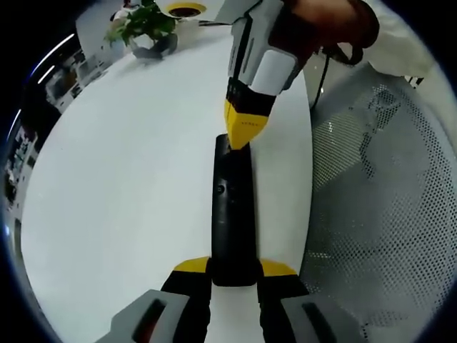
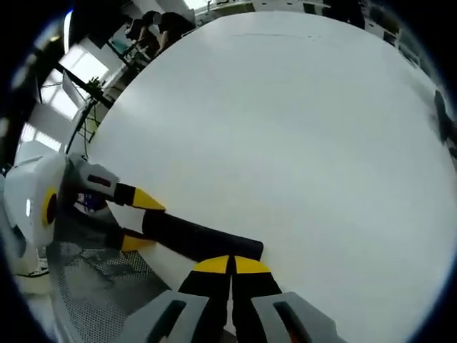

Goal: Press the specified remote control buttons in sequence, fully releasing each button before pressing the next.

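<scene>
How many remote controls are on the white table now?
1. The black remote control lies near the edge of the white table. The left gripper clamps its near end; the shut right gripper touches its far end.

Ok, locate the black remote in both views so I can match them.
Left gripper view: remote runs up the centre, near end between the left tongs, right tongs at its far end.
Right gripper view: remote lies lower left, above the right tongs.
Shared landmark: white table.
</scene>
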The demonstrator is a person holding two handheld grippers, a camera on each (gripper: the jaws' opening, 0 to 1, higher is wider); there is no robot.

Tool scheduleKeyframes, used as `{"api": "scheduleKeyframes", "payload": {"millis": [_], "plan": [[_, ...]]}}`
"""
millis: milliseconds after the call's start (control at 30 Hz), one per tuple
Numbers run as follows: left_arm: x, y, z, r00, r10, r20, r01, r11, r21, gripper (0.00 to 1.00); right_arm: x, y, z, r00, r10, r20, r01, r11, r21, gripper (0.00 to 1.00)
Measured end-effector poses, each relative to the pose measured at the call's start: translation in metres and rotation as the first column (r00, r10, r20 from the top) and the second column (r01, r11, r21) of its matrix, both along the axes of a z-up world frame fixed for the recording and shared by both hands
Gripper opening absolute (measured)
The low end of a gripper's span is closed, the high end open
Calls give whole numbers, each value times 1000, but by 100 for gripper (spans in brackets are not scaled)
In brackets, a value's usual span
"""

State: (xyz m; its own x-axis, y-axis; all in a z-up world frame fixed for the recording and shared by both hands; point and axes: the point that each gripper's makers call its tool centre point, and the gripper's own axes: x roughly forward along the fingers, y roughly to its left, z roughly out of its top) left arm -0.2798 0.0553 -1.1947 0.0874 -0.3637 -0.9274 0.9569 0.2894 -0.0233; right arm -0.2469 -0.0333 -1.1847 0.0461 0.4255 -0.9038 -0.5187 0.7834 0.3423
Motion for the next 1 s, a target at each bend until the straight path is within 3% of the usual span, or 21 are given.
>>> {"api": "scheduleKeyframes", "payload": {"millis": [200,367,533,633,767,833,1000], "plan": [[0,0,-1,1000,-10,3,10,1000,3,24,5,1,0,999,-17,-44,17,1000,-4,0],[0,-1,0,1000,-9,7,9,1000,-1,24,6,0,0,998,-39,-42,38,999,-23,0],[0,-1,0,1000,-18,10,18,1000,0,24,7,-1,-2,988,-94,-124,92,996,-20,0],[0,-1,0,1000,-13,11,13,1000,-6,24,7,1,-2,985,-80,-151,75,997,-36,0],[0,-1,-1,1000,-15,10,15,1000,-1,24,4,1,1,990,-24,-136,19,999,-39,0],[1,-1,0,1000,-14,6,14,1000,3,24,10,3,2,997,-35,-73,34,999,-10,0],[0,0,0,1000,-20,2,20,1000,6,24,7,1,2,995,-26,-100,23,999,-33,0]]}}
